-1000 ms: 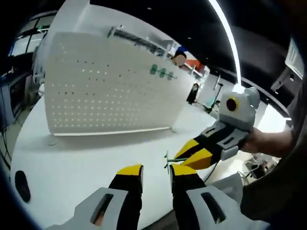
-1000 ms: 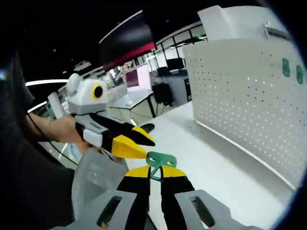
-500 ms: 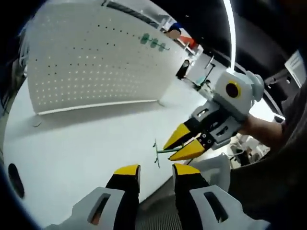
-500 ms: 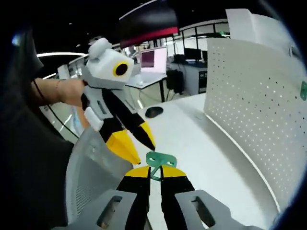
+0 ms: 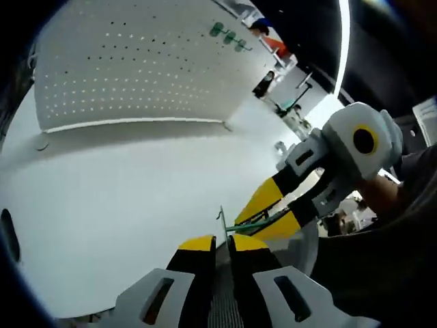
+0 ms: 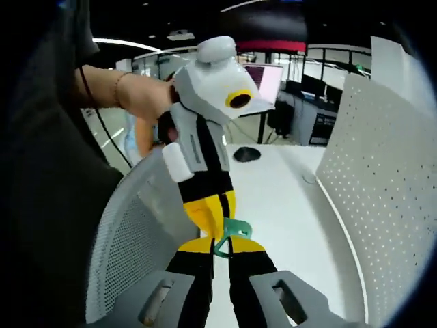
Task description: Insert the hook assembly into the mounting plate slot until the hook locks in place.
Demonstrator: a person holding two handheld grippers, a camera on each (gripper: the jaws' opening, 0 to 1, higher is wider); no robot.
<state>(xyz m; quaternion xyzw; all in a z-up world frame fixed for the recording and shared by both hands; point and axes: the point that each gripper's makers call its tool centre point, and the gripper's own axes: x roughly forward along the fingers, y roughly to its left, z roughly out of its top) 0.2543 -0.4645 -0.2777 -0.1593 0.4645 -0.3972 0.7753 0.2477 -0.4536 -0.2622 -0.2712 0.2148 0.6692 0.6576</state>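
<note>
A small green hook assembly (image 6: 235,230) is pinched in my right gripper (image 6: 222,247), which is shut on its lower end. From above, my left gripper (image 6: 215,215) comes down with its yellow fingertips closed together on the top of the same green piece. In the left gripper view the green hook assembly (image 5: 249,220) lies edge-on between the two tools. My left gripper (image 5: 223,242) has its jaws drawn to a narrow gap on the thin plate end, and my right gripper (image 5: 240,224) holds it from the right. All this hangs in the air off the table's edge.
A white pegboard (image 5: 136,75) stands on the white table (image 5: 123,191), with several green hooks (image 5: 229,37) mounted near its top; the pegboard (image 6: 389,205) is at the right. A grey mesh chair back (image 6: 130,246) is just below the grippers. A dark mouse (image 6: 246,154) lies on the table.
My left gripper's jaws have narrowed from open to nearly together and closed in on the green piece. Both grippers have drawn together, away from the pegboard and over the chair.
</note>
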